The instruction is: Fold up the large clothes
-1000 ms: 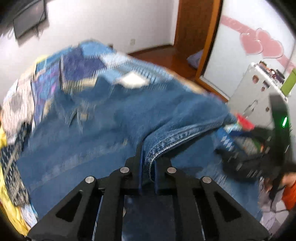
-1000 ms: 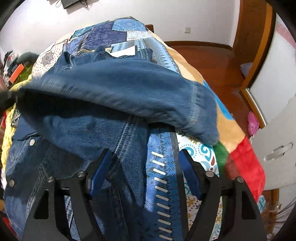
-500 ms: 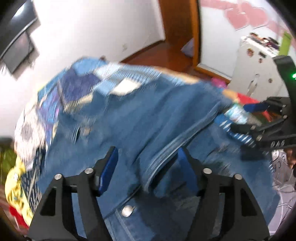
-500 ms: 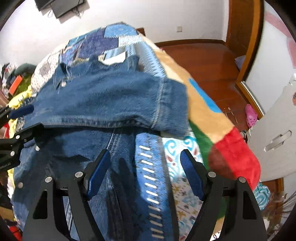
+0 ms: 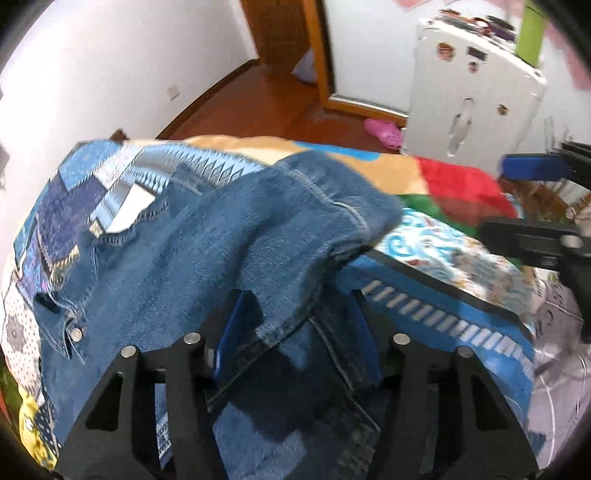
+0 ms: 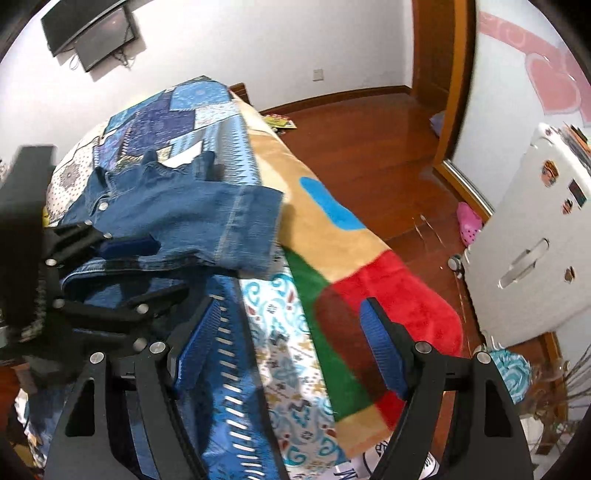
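Left wrist view takes in the bed, the biggest thing in sight, spread with a patchwork blanket of blue, white, tan, red and green panels. On the blanket lies the denim jacket, its collar toward the far end of the bed and one sleeve folded across the body, the cuff ending near the bed's right edge. A metal snap button shows on the jacket's left side. Beyond the bed stand a white cabinet on the wooden floor and a pink clog beside it.

From the right wrist view the same jacket sits on the left half of the bed, the folded sleeve's cuff lying on the tan panel of the blanket. A wall-mounted screen hangs above the far end.

At the bottom of its own view, the left gripper has its jaws spread wide, low over the jacket with denim between and under the blue pads, gripping nothing. The right gripper is likewise spread wide, poised over the patterned blanket just right of the jacket, and it holds nothing.
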{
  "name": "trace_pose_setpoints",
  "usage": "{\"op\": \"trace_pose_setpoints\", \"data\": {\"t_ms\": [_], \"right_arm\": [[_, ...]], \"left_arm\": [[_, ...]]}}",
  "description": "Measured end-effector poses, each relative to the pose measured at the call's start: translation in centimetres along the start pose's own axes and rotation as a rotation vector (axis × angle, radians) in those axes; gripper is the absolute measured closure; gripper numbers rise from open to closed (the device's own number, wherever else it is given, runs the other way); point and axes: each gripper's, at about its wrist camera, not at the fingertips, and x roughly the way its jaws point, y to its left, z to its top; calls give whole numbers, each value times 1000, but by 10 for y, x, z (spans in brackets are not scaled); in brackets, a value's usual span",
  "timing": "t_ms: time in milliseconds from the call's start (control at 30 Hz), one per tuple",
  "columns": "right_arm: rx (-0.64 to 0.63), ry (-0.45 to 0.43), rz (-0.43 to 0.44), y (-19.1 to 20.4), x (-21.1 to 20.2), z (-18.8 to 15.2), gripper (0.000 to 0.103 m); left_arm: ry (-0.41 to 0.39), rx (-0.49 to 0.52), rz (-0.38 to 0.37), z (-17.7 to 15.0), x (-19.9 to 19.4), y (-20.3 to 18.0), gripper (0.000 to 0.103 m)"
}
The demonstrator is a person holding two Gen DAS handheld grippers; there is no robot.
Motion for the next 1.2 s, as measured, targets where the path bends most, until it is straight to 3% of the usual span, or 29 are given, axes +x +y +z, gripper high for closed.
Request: {"op": "trace_pose_setpoints", "data": {"t_ms": [67,133,200,300,533,633,800,1000,1200], "right_arm": [[8,8,-3,-2,2,0,28],[11,13,-4,-3,4,1,28],[16,14,3,-2,4,2,28],[20,11,25,2,3,1,28],[-29,9,39,23,3,3,28],[-66,6,46,38,5,7,28],[-129,23,57,66,21,12,28],[-207,103,20,94,56,5,28],[-198,136,7,94,65,-4,28]], "left_arm": [[-22,-28,40,0,3,3,49],[-41,-16,76,-1,3,0,56],[-59,-17,90,-3,2,0,75],[-78,-67,74,-3,-5,10,92],[-228,-306,-7,-6,-76,70,96],[-299,-369,42,-25,-116,102,97],[-343,-494,144,-81,-162,158,98],[-269,-661,168,-168,-166,200,97],[-96,-758,148,-246,-121,208,95]]}}
